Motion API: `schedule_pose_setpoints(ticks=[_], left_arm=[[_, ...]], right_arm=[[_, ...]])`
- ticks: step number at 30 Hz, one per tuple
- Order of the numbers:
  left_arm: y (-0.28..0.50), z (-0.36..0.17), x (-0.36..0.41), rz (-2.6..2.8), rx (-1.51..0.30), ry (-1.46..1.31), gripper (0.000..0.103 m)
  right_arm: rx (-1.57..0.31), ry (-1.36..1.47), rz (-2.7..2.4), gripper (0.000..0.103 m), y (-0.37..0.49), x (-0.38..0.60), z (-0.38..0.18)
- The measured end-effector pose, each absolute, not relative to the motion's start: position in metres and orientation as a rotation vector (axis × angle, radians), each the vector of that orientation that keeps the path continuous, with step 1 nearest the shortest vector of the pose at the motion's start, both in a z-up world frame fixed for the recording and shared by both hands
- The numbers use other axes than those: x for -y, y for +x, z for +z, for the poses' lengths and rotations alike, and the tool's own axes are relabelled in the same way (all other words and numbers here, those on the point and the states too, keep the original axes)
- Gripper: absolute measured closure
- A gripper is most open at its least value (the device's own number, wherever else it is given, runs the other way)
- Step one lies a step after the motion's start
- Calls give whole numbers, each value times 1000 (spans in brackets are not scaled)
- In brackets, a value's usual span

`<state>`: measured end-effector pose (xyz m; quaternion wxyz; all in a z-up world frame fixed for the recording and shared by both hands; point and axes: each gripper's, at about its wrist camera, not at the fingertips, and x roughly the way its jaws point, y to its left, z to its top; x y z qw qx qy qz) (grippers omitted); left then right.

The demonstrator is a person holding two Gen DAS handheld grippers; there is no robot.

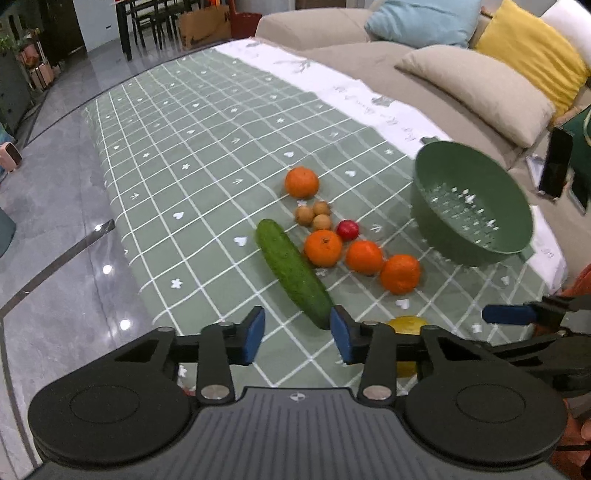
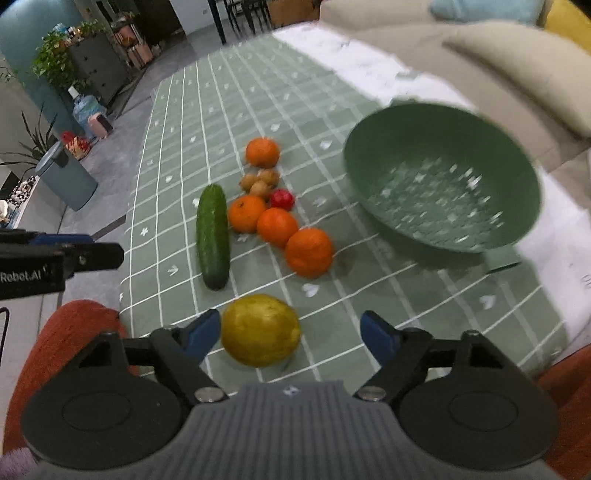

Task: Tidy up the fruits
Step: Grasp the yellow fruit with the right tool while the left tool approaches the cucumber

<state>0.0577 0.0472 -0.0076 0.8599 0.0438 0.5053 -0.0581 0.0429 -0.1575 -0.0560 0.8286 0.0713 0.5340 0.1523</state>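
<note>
A green colander stands empty at the right of the green checked tablecloth. A cucumber, several oranges, three small brown fruits and a small red fruit lie left of it. A yellow fruit lies nearest. My left gripper is open and empty, just short of the cucumber's near end. My right gripper is open, its jaws either side of the yellow fruit.
A beige sofa with blue, yellow and beige cushions runs behind the table. A phone on a stand is at the far right. Grey tiled floor lies left of the table. A red-orange seat is below the right gripper.
</note>
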Motion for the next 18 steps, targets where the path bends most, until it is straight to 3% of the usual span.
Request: schedule_pose_setpoints(ticks=[13,15,18], left_arm=[[79,-33,-60,-130,-1167,39,57],[83,-37,-59,-135,-1175,28,57],[90,-43,-58,-135,-1184,19,53]], right_arm=[[-1333,228,333,25,75,131,-108],[-1348,243,340,34,78,131,-112],[-1367,282,356,36,83,132,-117]])
